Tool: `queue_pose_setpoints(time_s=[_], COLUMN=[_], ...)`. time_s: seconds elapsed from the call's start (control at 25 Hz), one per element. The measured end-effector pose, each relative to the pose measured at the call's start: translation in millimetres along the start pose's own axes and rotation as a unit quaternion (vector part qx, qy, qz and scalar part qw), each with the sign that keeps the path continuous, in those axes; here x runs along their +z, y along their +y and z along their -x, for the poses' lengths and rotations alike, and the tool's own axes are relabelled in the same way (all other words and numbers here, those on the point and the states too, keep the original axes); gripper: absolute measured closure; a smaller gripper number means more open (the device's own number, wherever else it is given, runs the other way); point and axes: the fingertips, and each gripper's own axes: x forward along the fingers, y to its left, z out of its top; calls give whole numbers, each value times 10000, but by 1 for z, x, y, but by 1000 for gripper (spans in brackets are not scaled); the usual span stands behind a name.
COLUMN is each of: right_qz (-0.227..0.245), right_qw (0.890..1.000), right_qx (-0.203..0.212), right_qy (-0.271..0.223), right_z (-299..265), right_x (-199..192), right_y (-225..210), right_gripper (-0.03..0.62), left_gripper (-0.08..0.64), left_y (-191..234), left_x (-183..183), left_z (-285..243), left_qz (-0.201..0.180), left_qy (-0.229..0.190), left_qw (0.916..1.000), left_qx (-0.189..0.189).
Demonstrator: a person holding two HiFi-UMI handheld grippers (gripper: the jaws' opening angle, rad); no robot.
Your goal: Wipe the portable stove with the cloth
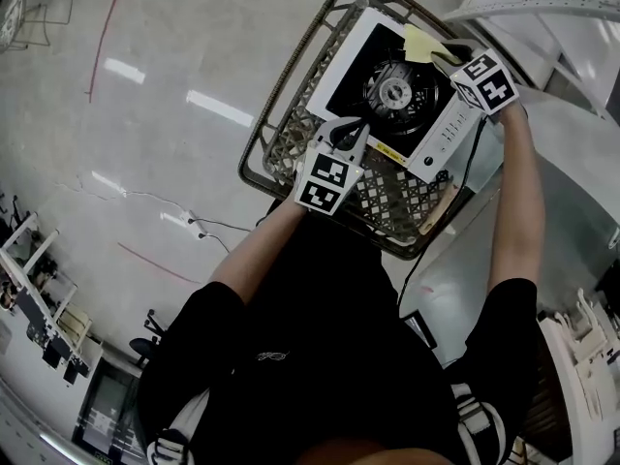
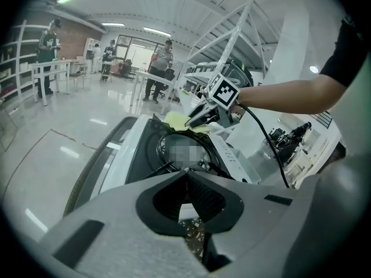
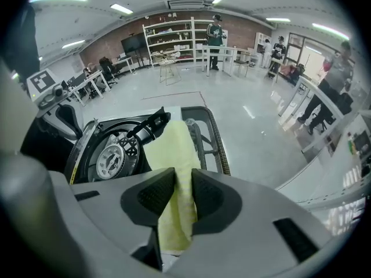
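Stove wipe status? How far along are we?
Done: the cloth is clamped in the right gripper jaws and lies on the far corner of the stove. In hand: wiping there, likely; the left gripper, jaws shut and empty, sits by the near edge. Left: probably most of the top; nothing shows which parts are already clean.

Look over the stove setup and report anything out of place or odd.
The portable stove sits in a latticed basket rather than on a flat surface, which is unusual for wiping. Nothing looks spilled or broken. The yellow cloth is pinched in the right tool.
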Motion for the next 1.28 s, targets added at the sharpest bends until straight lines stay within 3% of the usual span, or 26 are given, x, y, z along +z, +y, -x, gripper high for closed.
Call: queue_pose_setpoints(time_s=[0.64,0.92,1.16,1.28], right_qz=[292,484,650,730], right_qw=[9995,9987,9977,9973], right_qx=[-91,103,185,106], right_qy=[-44,72,108,42], right_z=[-22,-29,-37,-40], right_x=[50,69,81,85], right_y=[5,7,10,12], right_gripper=[503,509,532,540], left_gripper=[534,534,534,534], left_y=[27,35,40,44], left_x=[-3,-3,-6,2], left_z=[23,28,32,33], left_qz=[210,295,273,35], left_qy=[-172,-212,-202,-282], left_qw=[9995,9992,9991,9991], left_qx=[149,183,272,299])
